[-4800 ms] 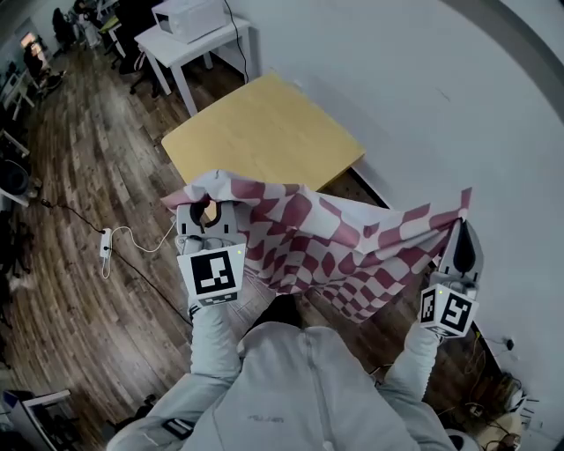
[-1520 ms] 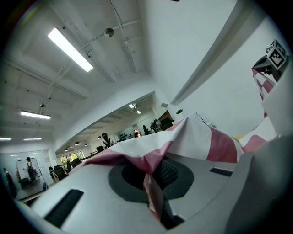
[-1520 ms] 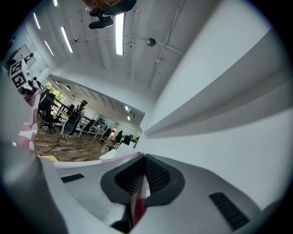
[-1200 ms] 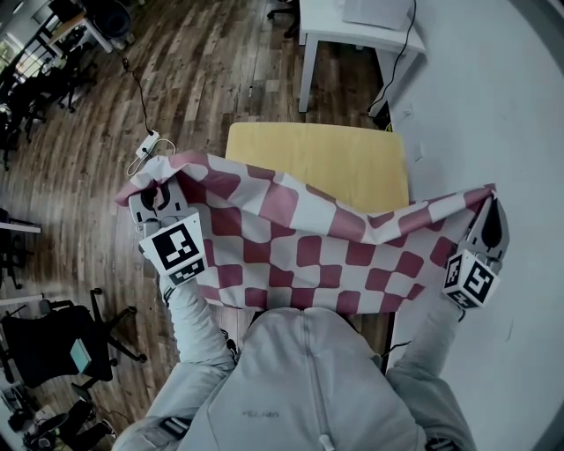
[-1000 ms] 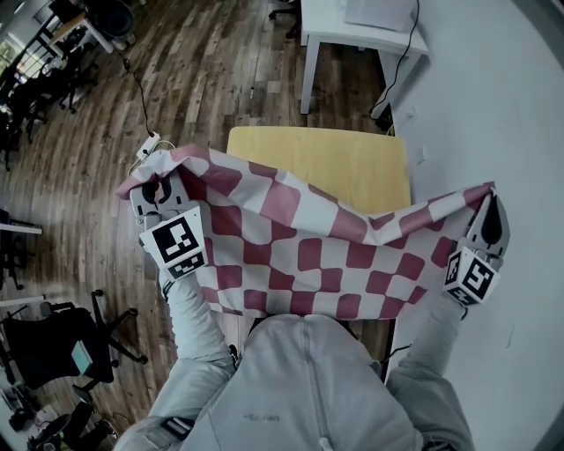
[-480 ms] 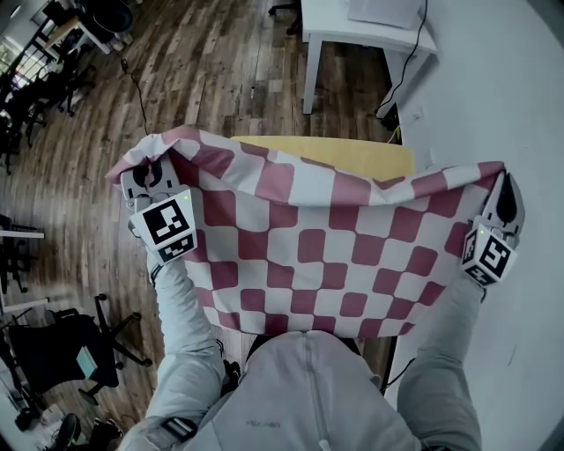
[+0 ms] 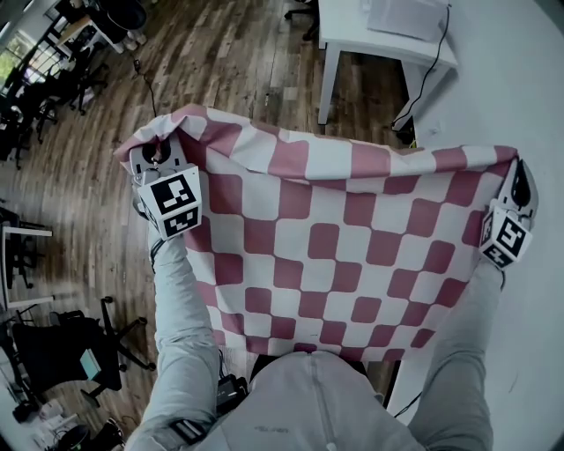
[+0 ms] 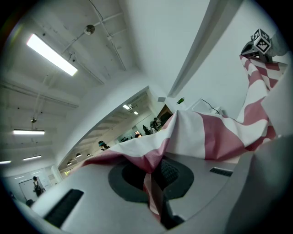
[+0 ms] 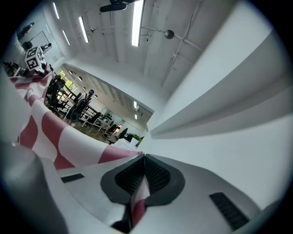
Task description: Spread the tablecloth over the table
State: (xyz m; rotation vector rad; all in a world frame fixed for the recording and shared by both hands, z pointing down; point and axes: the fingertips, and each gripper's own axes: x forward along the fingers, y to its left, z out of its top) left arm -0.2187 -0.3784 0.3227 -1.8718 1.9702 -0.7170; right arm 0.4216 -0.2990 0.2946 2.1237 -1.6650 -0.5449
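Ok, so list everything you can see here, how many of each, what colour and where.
tablecloth: one, red and white check, held spread out in the air between both tools
side table: one, white, top right, by the wall
box: one, white, on the side table, partly cut off
cable: one, black, hanging off the side table
office chair: one, black, lower left on the floor
floor: brown wood planks
wall: white, right side
left tool: one, pale grey, shut on the cloth's left corner
right tool: one, pale grey, shut on the cloth's right corner
sleeves: two, grey, bottom
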